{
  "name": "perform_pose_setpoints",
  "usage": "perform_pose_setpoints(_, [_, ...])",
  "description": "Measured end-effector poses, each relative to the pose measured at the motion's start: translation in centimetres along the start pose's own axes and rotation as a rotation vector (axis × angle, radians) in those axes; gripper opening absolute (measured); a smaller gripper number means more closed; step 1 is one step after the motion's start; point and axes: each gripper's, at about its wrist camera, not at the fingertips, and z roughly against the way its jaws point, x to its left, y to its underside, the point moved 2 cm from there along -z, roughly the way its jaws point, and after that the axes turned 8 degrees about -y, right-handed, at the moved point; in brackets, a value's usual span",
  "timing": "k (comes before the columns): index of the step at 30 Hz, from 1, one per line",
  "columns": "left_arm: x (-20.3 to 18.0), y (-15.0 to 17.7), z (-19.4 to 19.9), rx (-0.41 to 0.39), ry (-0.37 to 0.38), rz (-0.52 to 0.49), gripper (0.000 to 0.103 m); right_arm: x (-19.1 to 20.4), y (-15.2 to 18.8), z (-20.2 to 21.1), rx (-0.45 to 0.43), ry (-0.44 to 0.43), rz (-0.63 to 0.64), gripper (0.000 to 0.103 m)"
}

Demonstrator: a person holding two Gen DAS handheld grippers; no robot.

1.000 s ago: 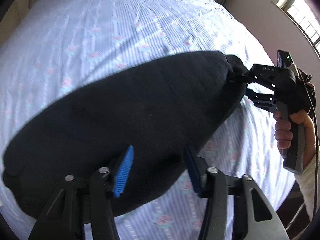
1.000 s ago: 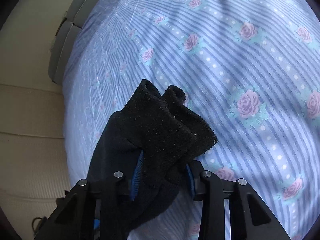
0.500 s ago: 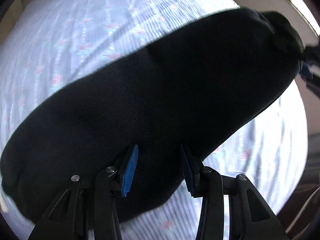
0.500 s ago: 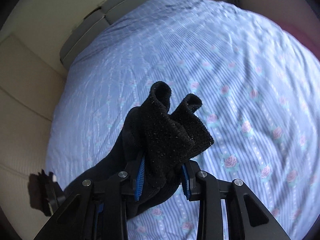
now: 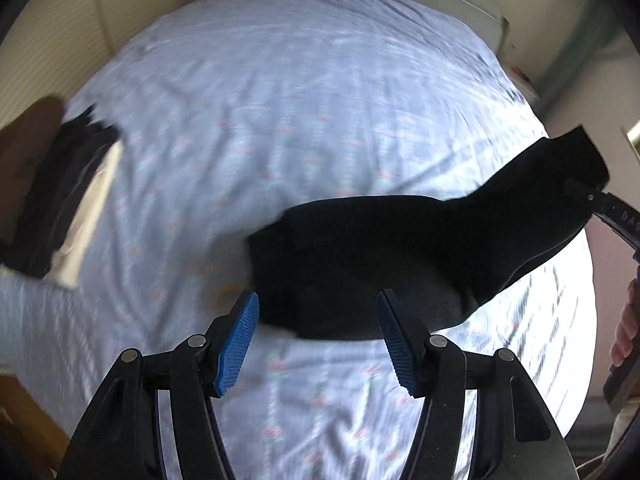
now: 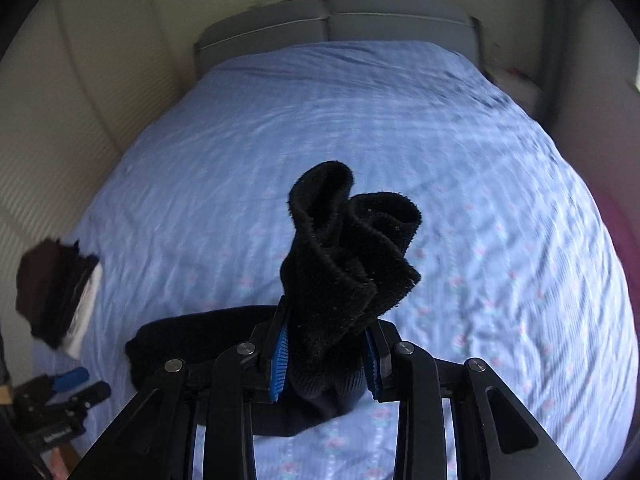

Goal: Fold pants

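The black pants (image 5: 392, 256) hang stretched above the blue flowered bed sheet (image 5: 280, 120). My right gripper (image 6: 326, 354) is shut on a bunched end of the pants (image 6: 344, 248), which sticks up between its blue pads. In the left wrist view this gripper (image 5: 592, 196) holds the raised right end of the pants. My left gripper (image 5: 316, 336) is open and empty, its blue pads just in front of the lower edge of the pants. It also shows in the right wrist view (image 6: 76, 384) at the lower left.
A pile of folded dark and white clothes (image 5: 60, 196) lies at the left edge of the bed; it also shows in the right wrist view (image 6: 60, 296). A grey headboard (image 6: 332, 16) and cream walls bound the bed. A wooden edge (image 5: 24, 432) sits at the lower left.
My right gripper has lifted its end of the pants high, so the bed looks far below. My left gripper has opened, let go of the pants and drawn back.
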Motion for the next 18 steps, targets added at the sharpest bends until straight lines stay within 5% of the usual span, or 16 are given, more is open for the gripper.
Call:
perform_pose_setpoints(12, [7.9, 0.2, 1.4, -0.035, 0.027, 0.081, 0.060, 17.8, 5.6, -8.0, 0.233, -0.121, 0.282, 0.027])
perform_pose_setpoints(18, [12.1, 1.4, 0.6, -0.006, -0.016, 0.114, 0.060, 21.2, 9.3, -11.3, 0.355, -0.085, 0.375, 0.033])
